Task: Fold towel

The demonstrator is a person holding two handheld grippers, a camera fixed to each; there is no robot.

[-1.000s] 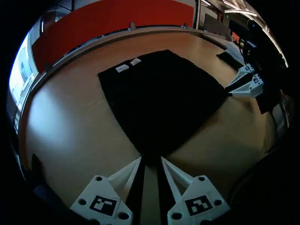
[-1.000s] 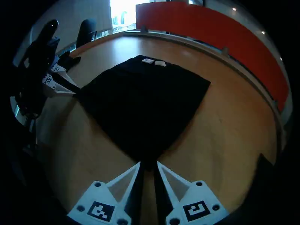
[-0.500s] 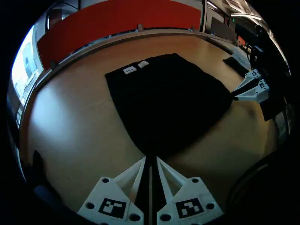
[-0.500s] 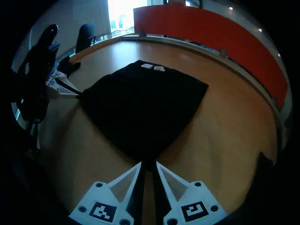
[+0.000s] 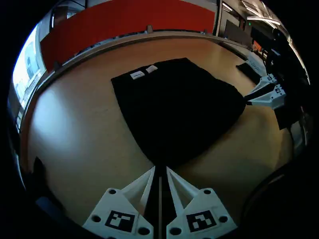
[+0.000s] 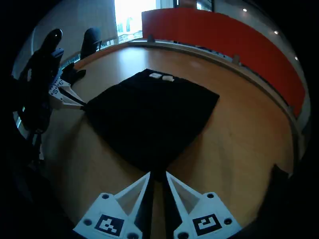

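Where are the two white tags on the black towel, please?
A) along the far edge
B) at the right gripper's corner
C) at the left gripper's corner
A: the white tags lie at the far edge of the towel, while the left gripper and right gripper each pinch a near corner.

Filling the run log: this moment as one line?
left claw: shut on towel | right claw: shut on towel | towel: spread on table

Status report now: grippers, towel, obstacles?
Left gripper shut on towel corner. Right gripper shut on another corner. Towel spread on table. Dark object lies apart.
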